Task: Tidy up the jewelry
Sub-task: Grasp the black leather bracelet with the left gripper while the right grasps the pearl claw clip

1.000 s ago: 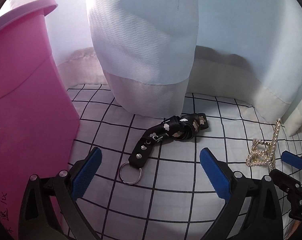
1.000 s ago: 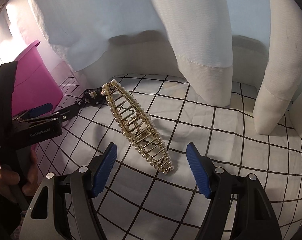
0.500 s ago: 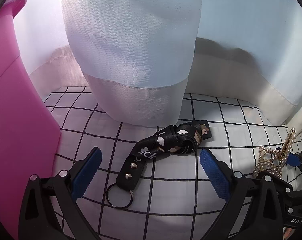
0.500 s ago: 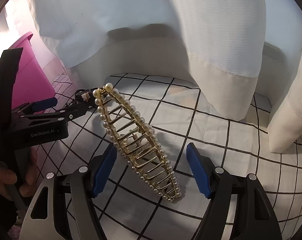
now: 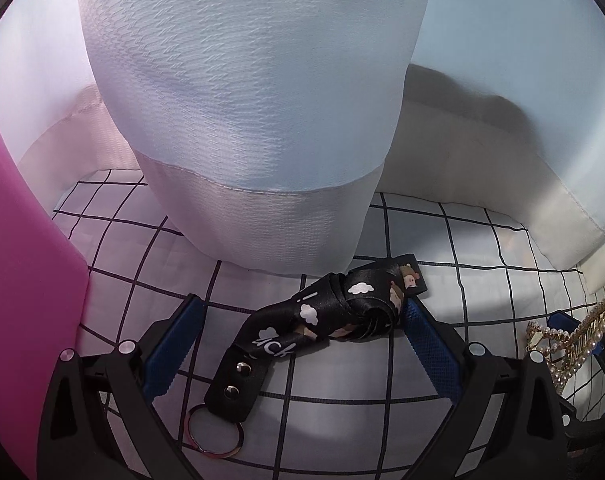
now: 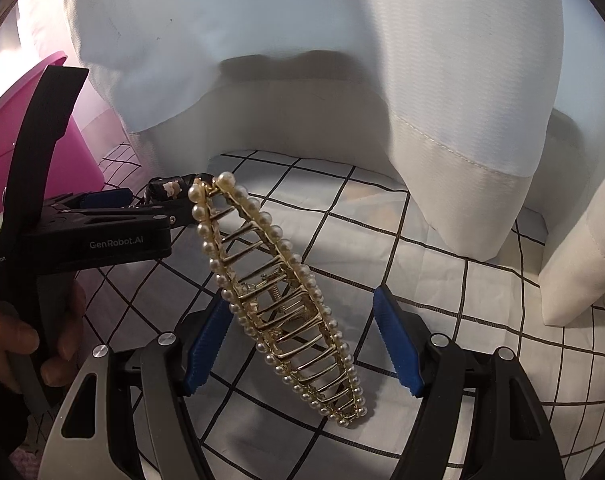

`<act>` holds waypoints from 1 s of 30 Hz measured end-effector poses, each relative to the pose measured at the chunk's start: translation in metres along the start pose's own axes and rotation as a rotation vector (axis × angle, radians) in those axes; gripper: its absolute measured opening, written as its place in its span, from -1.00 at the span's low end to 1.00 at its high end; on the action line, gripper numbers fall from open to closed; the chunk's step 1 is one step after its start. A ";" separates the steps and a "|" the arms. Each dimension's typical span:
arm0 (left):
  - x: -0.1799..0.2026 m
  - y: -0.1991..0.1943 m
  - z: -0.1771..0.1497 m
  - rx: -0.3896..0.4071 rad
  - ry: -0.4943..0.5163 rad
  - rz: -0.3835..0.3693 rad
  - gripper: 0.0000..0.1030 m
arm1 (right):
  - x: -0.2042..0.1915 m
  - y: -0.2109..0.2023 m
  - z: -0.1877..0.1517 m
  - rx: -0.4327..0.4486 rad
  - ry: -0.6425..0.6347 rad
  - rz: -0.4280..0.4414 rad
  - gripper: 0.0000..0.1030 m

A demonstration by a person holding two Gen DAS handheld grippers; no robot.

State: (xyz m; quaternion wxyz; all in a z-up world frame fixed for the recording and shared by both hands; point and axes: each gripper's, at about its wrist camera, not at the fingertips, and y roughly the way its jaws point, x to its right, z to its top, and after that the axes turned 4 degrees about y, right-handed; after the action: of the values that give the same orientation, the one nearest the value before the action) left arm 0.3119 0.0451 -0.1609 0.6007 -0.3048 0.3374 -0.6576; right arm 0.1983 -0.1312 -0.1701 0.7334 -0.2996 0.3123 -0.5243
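A black printed strap keychain (image 5: 322, 320) with a metal ring (image 5: 214, 436) lies on the checked cloth, between the open fingers of my left gripper (image 5: 298, 344). Its knotted end touches the right blue pad (image 5: 430, 354). A gold hair claw set with pearls (image 6: 278, 292) lies between the open fingers of my right gripper (image 6: 302, 344), close to the left pad (image 6: 206, 344). The claw also shows at the right edge of the left wrist view (image 5: 570, 344). The left gripper's body (image 6: 82, 236) shows in the right wrist view.
A pink plastic bin (image 5: 18, 280) stands at the left, also seen in the right wrist view (image 6: 34, 120). White curtain folds (image 5: 254, 120) hang down onto the checked cloth (image 5: 342, 420) just behind both items.
Both grippers have moved forward and down. The strap now sits between the left fingers, and the pearl claw sits deeper between the right fingers. Both stay open.
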 end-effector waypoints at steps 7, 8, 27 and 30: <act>0.011 0.012 0.012 -0.002 0.024 0.011 0.88 | -0.018 0.010 -0.003 0.010 -0.032 -0.046 0.33; 0.012 0.013 0.013 -0.003 0.024 0.011 0.88 | -0.019 0.010 -0.003 0.011 -0.034 -0.050 0.33; 0.026 -0.036 -0.031 0.050 0.024 0.022 -0.41 | -0.035 0.008 -0.011 0.029 -0.046 -0.060 -0.05; 0.028 -0.042 -0.037 0.055 0.025 0.038 -0.61 | -0.034 0.006 -0.014 0.030 -0.034 -0.052 -0.08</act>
State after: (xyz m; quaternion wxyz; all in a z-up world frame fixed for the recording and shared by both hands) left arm 0.2548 0.0221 -0.1482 0.6168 -0.2734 0.3324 -0.6590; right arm 0.1827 -0.0985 -0.1785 0.7292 -0.3056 0.2839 -0.5424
